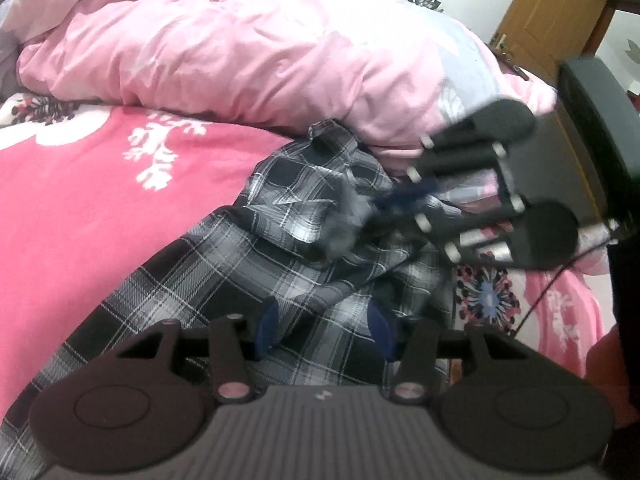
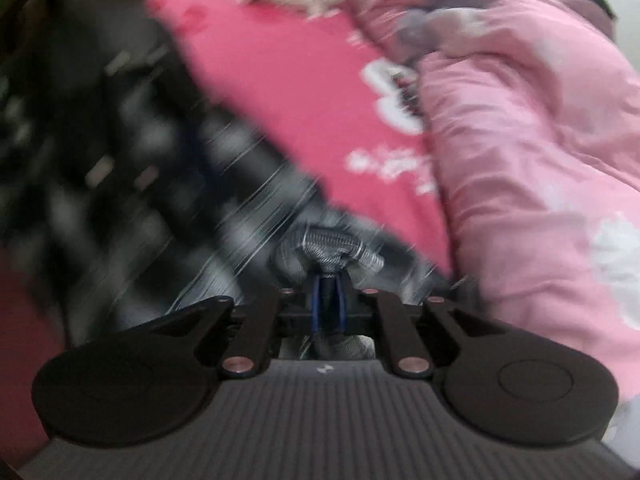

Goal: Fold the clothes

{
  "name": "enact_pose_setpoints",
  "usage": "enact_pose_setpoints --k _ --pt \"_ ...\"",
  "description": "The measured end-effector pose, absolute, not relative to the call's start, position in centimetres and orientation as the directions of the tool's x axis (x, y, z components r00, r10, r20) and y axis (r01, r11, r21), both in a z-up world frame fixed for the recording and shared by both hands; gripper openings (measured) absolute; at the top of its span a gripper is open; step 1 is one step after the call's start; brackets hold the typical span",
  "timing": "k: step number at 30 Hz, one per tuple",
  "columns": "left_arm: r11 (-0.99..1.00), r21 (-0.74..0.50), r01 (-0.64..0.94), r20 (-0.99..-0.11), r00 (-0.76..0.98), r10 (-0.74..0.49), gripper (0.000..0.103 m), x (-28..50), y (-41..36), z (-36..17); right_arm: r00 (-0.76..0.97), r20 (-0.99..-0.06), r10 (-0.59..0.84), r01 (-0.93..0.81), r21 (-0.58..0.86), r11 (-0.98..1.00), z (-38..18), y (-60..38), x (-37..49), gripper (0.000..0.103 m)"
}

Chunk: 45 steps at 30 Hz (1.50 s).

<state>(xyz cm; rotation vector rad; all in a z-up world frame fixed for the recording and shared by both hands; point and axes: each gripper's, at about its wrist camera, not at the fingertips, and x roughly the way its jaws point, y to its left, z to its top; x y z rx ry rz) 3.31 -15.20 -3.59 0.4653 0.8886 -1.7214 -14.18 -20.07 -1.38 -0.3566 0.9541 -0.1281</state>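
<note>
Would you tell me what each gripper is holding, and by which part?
The right gripper pinches a bunched fold of the plaid shirt. The left gripper is open over it, holding nothing.

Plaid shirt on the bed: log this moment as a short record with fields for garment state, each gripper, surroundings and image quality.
garment: plaid shirt, crumpled and unfolded on the pink bedsheet
left gripper: jaws open, over the shirt, holding nothing
right gripper: jaws shut on a bunched piece of the shirt
surroundings: pale pink duvet heaped behind the shirt; wooden door at far right
image quality: left wrist view mostly sharp; right wrist view heavily motion-blurred
</note>
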Motion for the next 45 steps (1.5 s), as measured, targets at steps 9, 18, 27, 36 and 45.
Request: enact_pose_setpoints --k 9,18,27,36,45 --pt "-0.113 -0.328 0.938 -0.701 -0.322 -0.636 0.051 3.5 -15.5 -4.0 0.595 -0.788 -0.158 0.117 -0.11 0.987 2.7 -24.9 -16.4 0.031" --pt "-0.128 -0.303 0.944 -0.715 -0.314 -0.625 0.054 3.0 -15.4 -4.0 0.568 -0.819 0.079 0.118 0.176 0.977 -1.4 -30.0 -13.2 0.035" --pt "-0.124 -0.304 0.944 -0.717 -0.313 -0.622 0.054 3.1 -15.3 -4.1 0.548 -0.83 0.105 -0.138 0.034 0.99 -1.1 -25.3 -11.8 0.035" --pt "-0.126 -0.304 0.944 -0.718 -0.314 -0.621 0.055 3.1 -15.3 -4.1 0.487 -0.87 0.08 -0.242 -0.047 0.969 -2.4 -23.2 -11.4 0.033" --pt "-0.12 -0.301 0.946 -0.721 -0.308 -0.621 0.056 3.1 -15.2 -4.1 0.532 -0.837 -0.129 -0.074 -0.197 0.978 -0.9 -24.6 -12.0 0.007"
